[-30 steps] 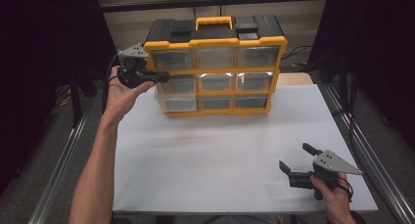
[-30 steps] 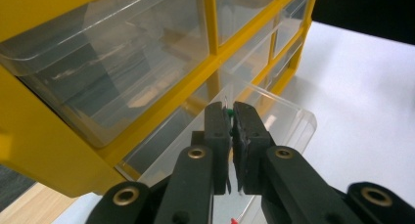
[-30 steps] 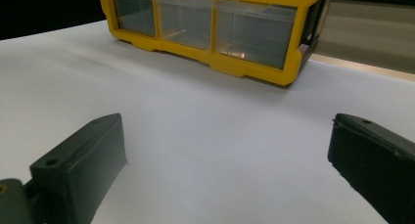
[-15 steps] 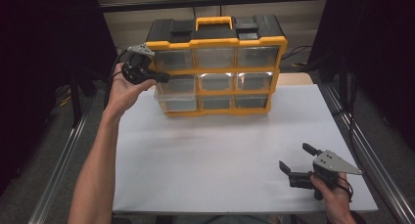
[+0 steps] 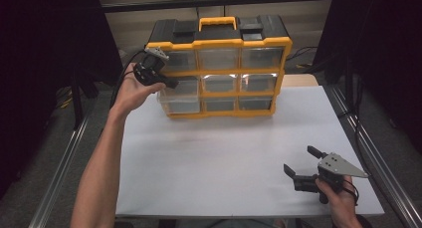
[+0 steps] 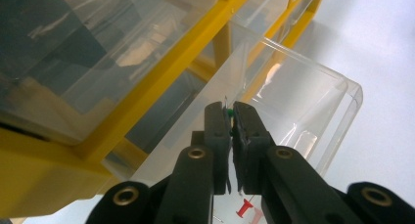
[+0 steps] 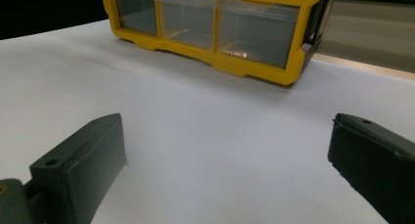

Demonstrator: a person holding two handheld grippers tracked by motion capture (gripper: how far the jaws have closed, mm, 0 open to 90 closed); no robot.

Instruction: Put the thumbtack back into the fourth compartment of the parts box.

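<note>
Nearest the person, the right gripper (image 5: 304, 164) rests low over the white tabletop (image 5: 224, 163) at its near right corner, held in the right hand (image 5: 338, 198); its jaws stand wide apart with nothing between them, and in the right gripper view bare white surface lies between the two black jaws; the yellow frame of the organizer shows well beyond them. Farther off, at the left, the left forearm (image 5: 102, 168) reaches up to the left gripper (image 5: 171, 82), which meets the left column of the yellow-and-black drawer organizer (image 5: 219, 68); its jaws are nearly closed, pinching the thin front wall of a clear plastic drawer (image 6: 298, 121) that stands pulled out of the frame; a small green speck (image 6: 228, 115) sits between the jaw tips; a red pushpin (image 6: 244, 208) lies on the drawer's floor below the jaws. The organizer stands at the table's far edge, carry handle (image 5: 217, 23) on top.
</note>
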